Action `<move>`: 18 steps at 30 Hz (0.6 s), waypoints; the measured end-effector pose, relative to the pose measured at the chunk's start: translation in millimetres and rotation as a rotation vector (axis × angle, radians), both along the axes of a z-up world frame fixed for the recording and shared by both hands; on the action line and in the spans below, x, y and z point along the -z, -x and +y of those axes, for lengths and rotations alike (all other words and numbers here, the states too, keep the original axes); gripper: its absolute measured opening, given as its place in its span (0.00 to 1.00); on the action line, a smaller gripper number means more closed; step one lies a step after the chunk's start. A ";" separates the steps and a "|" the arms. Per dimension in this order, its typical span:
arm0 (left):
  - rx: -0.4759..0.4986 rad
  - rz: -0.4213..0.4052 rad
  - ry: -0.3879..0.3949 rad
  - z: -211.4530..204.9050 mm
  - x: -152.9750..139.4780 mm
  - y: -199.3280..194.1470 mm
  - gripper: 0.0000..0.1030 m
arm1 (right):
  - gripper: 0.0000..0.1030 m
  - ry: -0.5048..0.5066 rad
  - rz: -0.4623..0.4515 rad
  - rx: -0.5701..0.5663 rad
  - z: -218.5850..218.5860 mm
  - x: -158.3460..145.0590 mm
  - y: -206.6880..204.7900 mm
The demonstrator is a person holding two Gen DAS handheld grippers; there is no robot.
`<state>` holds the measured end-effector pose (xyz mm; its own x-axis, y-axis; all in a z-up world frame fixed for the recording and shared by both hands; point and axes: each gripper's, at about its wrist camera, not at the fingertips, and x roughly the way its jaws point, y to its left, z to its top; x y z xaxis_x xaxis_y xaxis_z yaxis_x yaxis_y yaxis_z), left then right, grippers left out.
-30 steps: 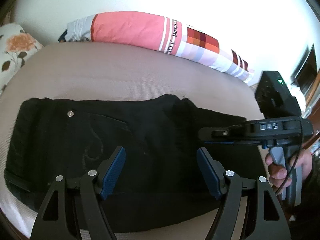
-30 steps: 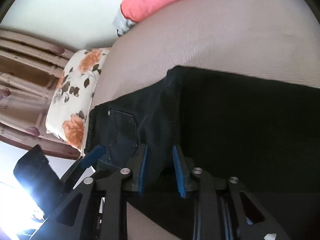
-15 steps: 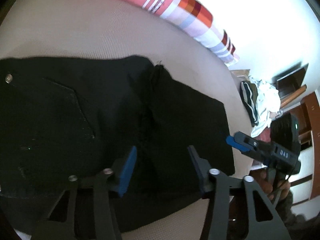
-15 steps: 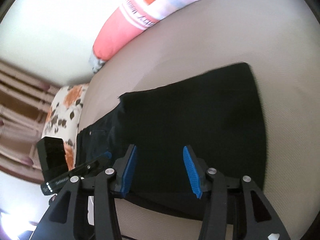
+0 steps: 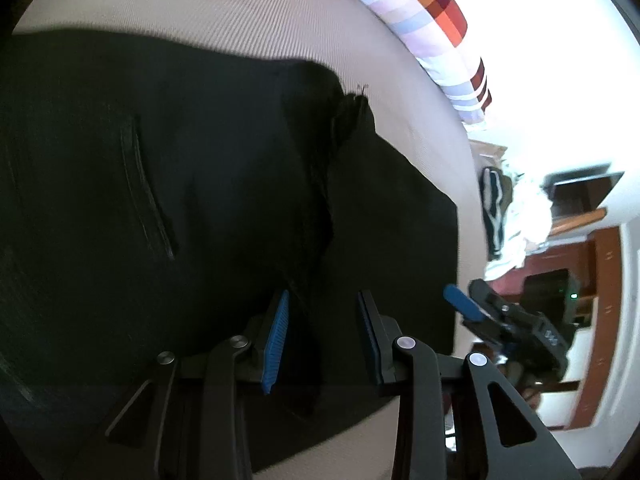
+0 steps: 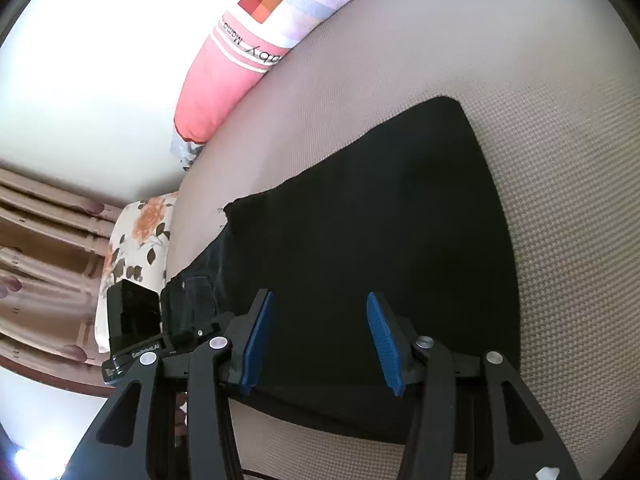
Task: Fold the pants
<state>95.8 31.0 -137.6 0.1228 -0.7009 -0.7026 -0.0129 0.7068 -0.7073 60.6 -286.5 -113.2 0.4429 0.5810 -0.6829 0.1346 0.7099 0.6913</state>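
Since a second ago both grippers have swung along the black pants (image 5: 200,200), which are lying flat on the beige mattress (image 6: 560,160) below the striped pillow (image 6: 248,40). The left gripper (image 5: 322,332) is closing its jaws around a raised fold of the pants, pads not yet pressing. The right gripper (image 6: 320,344), right of that fold, is hovering released over the pants' folded legs.

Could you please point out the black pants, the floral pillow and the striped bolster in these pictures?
black pants (image 6: 380,216), right wrist view, flat middle of the folded leg.
floral pillow (image 6: 136,240), right wrist view, its printed face.
striped bolster (image 6: 224,92), right wrist view, its pink end.
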 end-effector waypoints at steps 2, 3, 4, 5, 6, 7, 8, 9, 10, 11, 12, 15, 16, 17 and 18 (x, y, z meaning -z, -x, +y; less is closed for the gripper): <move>0.004 0.009 0.013 -1.6 0.7 2.4 0.34 | 0.45 -0.006 0.001 -0.001 0.4 2.0 -0.1; 0.005 0.012 0.016 -2.0 1.1 2.2 0.34 | 0.45 -0.006 0.002 -0.001 0.5 2.6 -0.3; 0.007 0.014 0.017 -4.0 1.3 2.1 0.34 | 0.45 -0.010 0.002 0.000 0.5 3.0 -0.6; 0.006 0.014 0.018 -3.1 1.7 1.0 0.33 | 0.45 -0.014 0.002 0.001 0.5 3.4 -0.8; 0.007 0.014 0.018 -2.3 2.0 1.3 0.30 | 0.45 -0.016 0.003 0.002 0.3 3.7 -0.9; 0.008 0.013 0.013 -4.2 2.4 -0.2 0.28 | 0.45 -0.017 0.001 0.002 0.4 3.7 -1.0; 0.008 0.013 0.010 -5.4 3.1 -2.1 0.23 | 0.45 -0.016 0.000 0.001 -1.0 3.8 -0.9; 0.007 0.013 0.009 -7.3 4.0 -4.0 0.18 | 0.45 -0.014 -0.001 0.000 -0.7 3.7 -1.0; 0.007 0.013 0.001 -9.4 4.8 -5.0 0.14 | 0.45 -0.009 -0.003 -0.002 0.1 3.5 -1.2; 0.008 0.010 -0.011 -11.1 5.2 -5.0 0.09 | 0.45 -0.002 -0.003 -0.003 0.3 3.4 -1.1; 0.011 0.002 -0.023 -14.0 4.2 -5.2 0.06 | 0.45 0.007 -0.003 -0.003 0.1 3.0 -0.4; 0.028 -0.059 -0.078 -20.0 -4.7 2.3 0.04 | 0.45 0.054 -0.008 -0.013 1.5 -1.2 1.2; 0.027 -0.082 -0.085 -20.3 -8.9 5.8 0.03 | 0.45 0.072 -0.009 -0.014 1.5 -2.5 1.5; 0.027 -0.098 -0.093 -20.0 -11.5 8.3 0.03 | 0.45 0.082 -0.011 -0.014 0.9 -3.5 2.1; 0.026 -0.110 -0.103 -20.4 -15.3 11.5 0.03 | 0.45 0.084 -0.012 -0.013 0.2 -4.1 2.6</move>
